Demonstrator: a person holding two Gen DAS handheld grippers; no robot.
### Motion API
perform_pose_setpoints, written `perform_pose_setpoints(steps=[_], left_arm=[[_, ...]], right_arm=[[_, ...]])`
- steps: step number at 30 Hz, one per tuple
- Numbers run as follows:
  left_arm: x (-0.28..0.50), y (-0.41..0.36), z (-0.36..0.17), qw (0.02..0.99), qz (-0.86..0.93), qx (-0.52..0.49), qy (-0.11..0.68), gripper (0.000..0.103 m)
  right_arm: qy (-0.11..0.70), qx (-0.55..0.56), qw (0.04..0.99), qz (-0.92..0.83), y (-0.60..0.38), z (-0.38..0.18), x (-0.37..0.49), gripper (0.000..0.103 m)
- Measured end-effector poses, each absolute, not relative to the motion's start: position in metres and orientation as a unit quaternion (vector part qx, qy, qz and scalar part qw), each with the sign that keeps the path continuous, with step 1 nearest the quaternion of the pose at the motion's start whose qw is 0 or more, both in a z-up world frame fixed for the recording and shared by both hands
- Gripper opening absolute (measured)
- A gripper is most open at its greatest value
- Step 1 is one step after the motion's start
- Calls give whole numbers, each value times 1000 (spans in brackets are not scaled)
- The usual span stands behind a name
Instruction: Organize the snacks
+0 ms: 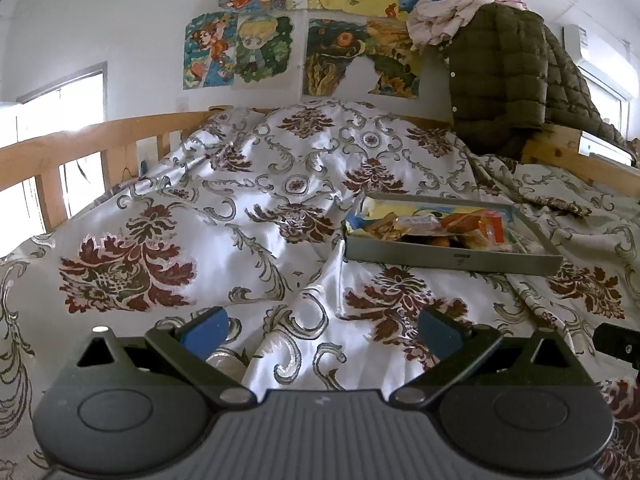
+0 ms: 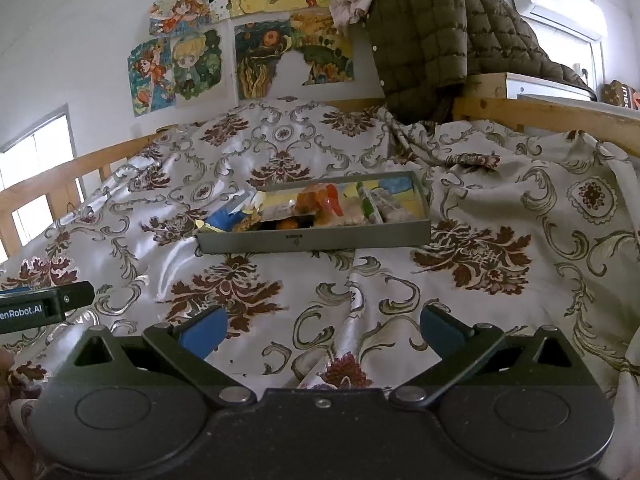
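Observation:
A shallow grey tray (image 1: pixel 452 258) (image 2: pixel 312 240) lies on the patterned bedspread, filled with several snack packets (image 1: pixel 448 226) (image 2: pixel 332 204) in orange, yellow, green and clear wrappers. One blue and yellow packet (image 2: pixel 234 216) hangs over the tray's left end. My left gripper (image 1: pixel 322 326) hovers open above the bedspread, short of the tray and to its left, nothing between its blue pads. My right gripper (image 2: pixel 322 328) is open too, holding nothing, centred in front of the tray. The left gripper's body (image 2: pixel 44 306) shows at the left edge of the right wrist view.
The bedspread (image 1: pixel 224 216) is rumpled, with folds around the tray. A wooden bed rail (image 1: pixel 80 148) runs along the left and back. A dark quilted jacket (image 1: pixel 508 76) hangs over the back right rail. Posters (image 1: pixel 256 48) cover the wall behind.

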State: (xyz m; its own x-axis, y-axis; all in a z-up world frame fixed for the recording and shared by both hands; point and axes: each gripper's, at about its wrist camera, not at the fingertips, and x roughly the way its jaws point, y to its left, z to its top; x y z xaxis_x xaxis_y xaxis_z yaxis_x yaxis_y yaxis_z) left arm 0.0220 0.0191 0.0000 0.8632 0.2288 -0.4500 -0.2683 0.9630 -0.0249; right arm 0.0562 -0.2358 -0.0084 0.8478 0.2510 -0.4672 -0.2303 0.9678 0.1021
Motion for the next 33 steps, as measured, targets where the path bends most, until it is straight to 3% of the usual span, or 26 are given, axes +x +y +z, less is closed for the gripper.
perform_pose_setpoints(steps=[33], left_arm=[[22, 19, -2, 963, 131, -49, 230, 103]], right_arm=[[249, 22, 960, 125, -235, -9, 57, 102]])
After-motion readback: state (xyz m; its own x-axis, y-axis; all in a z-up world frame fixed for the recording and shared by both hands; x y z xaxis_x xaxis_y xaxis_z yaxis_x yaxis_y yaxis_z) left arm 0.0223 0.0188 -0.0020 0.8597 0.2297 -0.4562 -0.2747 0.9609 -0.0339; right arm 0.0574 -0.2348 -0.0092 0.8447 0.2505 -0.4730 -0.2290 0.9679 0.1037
